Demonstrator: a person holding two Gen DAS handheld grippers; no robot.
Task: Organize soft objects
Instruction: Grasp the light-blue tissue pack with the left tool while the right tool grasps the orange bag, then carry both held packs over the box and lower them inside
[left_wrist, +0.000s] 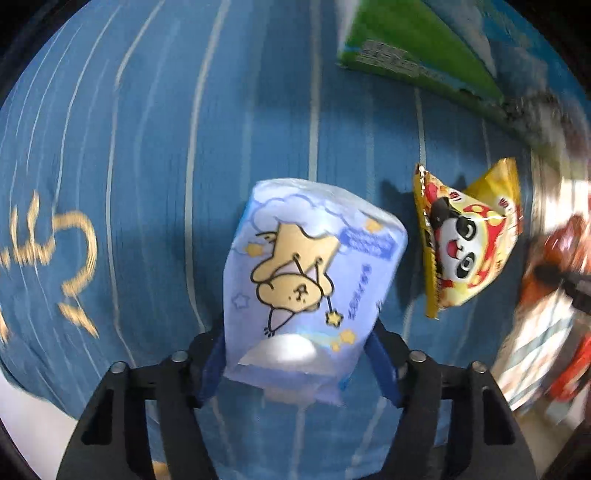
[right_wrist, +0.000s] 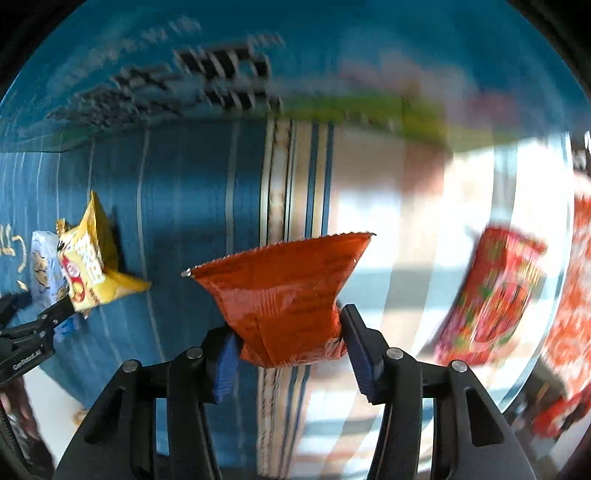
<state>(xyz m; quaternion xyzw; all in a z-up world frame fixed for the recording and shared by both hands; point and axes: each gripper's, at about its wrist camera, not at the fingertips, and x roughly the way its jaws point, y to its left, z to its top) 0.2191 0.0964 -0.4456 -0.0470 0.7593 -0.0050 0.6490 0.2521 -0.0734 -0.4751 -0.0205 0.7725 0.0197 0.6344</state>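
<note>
A pale blue tissue pack (left_wrist: 306, 273) printed with a cartoon bear stands between the blue pads of my left gripper (left_wrist: 297, 350), which is shut on its lower end over a blue striped cloth (left_wrist: 147, 184). In the right wrist view that pack (right_wrist: 42, 266) shows at the far left. A crinkled orange-red snack packet (right_wrist: 284, 291) is pinched at its lower part by my right gripper (right_wrist: 286, 328), and its top flares out. A yellow panda snack bag (left_wrist: 469, 236) lies on the cloth just right of the tissue pack, and it shows again as a yellow bag (right_wrist: 92, 258) left of the right gripper.
A green box (left_wrist: 413, 48) lies at the far edge of the cloth. A blue box with a barcode (right_wrist: 184, 74) stands behind it. A red patterned package (right_wrist: 495, 295) sits to the right on a pale striped area, blurred. White surface shows at the lower left.
</note>
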